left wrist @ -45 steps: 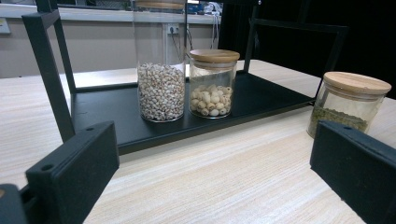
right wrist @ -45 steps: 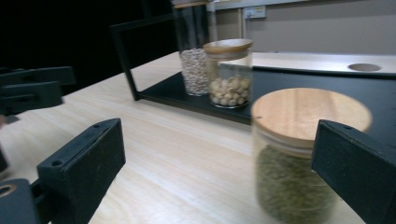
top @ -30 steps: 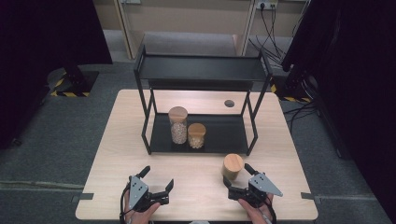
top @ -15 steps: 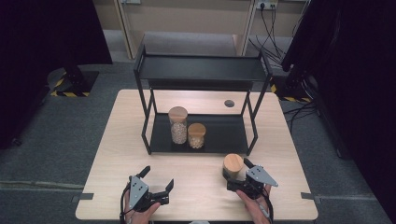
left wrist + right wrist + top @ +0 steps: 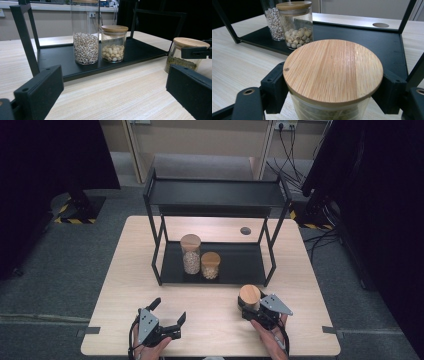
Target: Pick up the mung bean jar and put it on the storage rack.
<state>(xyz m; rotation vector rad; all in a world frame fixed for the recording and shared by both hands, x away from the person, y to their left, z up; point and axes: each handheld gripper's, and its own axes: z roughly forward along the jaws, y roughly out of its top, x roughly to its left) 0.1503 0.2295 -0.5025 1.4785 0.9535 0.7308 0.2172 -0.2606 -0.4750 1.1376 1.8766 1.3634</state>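
Starting at the left, our left gripper [image 5: 167, 324] hovers low over the pale wooden counter [image 5: 120, 285] with its fingers [image 5: 40, 87] spread wide and nothing between them. It has no job right now, so we keep it parked clear of the lane ahead.

Ahead of those fingers and a little to their right stands the black metal two-tier rack [image 5: 215, 195]. On its lower tray are the tall glass jar of small pale grains with a bamboo lid [image 5: 190, 254] and, just beside it, the shorter glass jar of round cream beads with a bamboo lid [image 5: 210, 265].

Further right, our right gripper [image 5: 250, 309] has its fingers [image 5: 274, 87] closed in around the short glass jar of greenish filling with a bamboo lid [image 5: 332, 72], one finger at each side just below the lid. The jar sits on the counter right in front of the rack's near edge, between the fingers.

We judge the step to be carrying this jar onto the lower tray. To do it well, we squeeze on the glass body, not the lid, which may lift off. We lift straight up enough to clear the tray's lip, keep the jar upright, and pass left of the rack's front right post. We aim for the bare tray right of the bead jar, leaving a gap so nothing knocks. Set it flat, then open.
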